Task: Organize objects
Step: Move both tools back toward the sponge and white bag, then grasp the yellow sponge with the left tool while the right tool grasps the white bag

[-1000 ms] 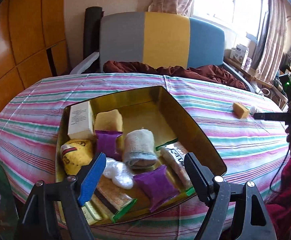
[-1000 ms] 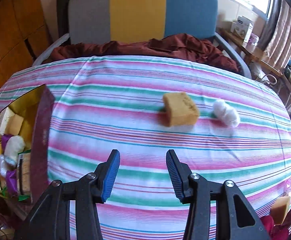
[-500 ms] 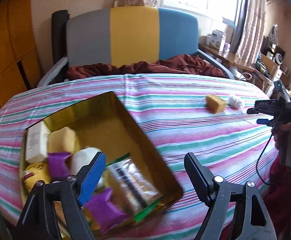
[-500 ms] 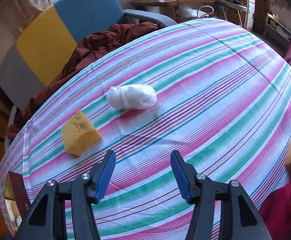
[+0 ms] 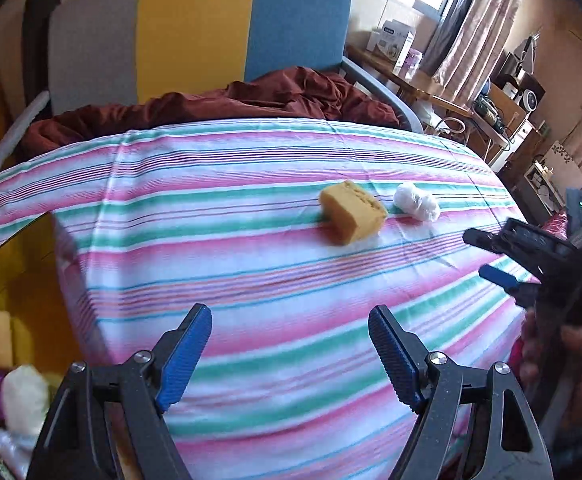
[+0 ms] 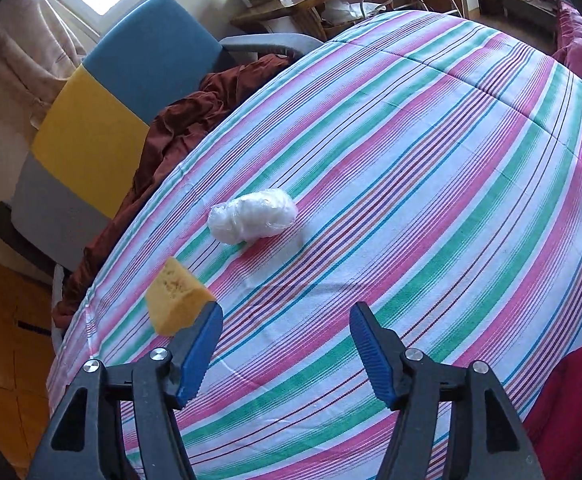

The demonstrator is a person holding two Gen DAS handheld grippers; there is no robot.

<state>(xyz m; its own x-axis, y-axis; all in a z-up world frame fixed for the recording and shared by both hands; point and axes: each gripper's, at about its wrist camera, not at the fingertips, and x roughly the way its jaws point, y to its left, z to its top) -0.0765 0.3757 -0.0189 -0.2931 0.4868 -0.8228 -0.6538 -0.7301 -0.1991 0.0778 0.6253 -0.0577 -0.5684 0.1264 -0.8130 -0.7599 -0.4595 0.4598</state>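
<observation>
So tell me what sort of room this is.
Probably a lived-in room at home, not a lab: an armchair draped with a maroon blanket, curtains at a window, and a striped tablecloth on the table.

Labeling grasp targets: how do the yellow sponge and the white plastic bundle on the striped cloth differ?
The sponge is a yellow, porous block with flat faces and sharp edges; the bundle is white, rounded and crinkly, wrapped in clear film. The sponge looks bigger than the bundle. The sponge sits nearer the gold box; the bundle lies on its far side. Both rest loose on the striped cloth, side by side, ungripped.
</observation>
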